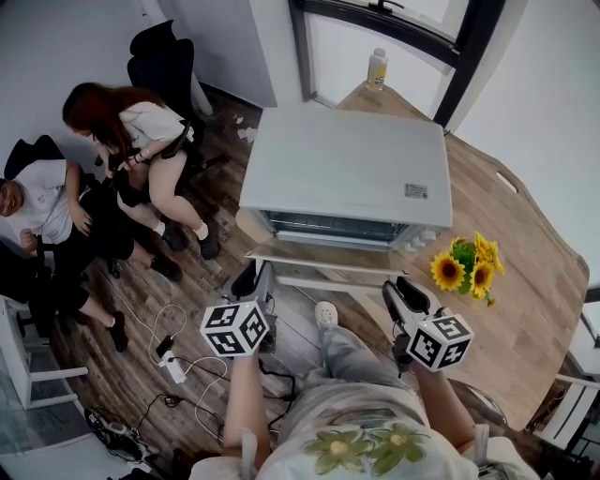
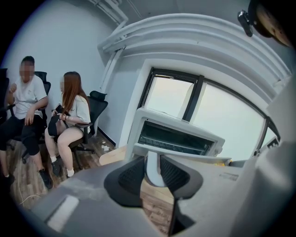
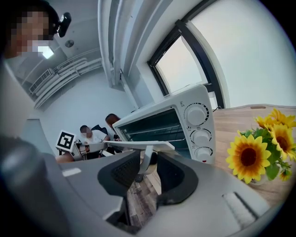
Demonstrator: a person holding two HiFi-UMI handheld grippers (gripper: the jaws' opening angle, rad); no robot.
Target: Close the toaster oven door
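The left claw and right claw, each seemingly clenched on the handle of the open toaster oven door.

We have the toaster oven on the left side of the table, with its door let down flat toward us, reaching out past the table's edge over the floor. Along the door's near edge runs the handle. The left gripper sits at the handle's left end and the right gripper at its right end, each with the handle between its jaws. Right of the oven, on the table, stand the sunflowers, near the right gripper. Behind the oven, at the table's far end by the window, stands a bottle. Left of the table, well apart from it, two seated people are side by side. A power strip lies on the floor nearer us.
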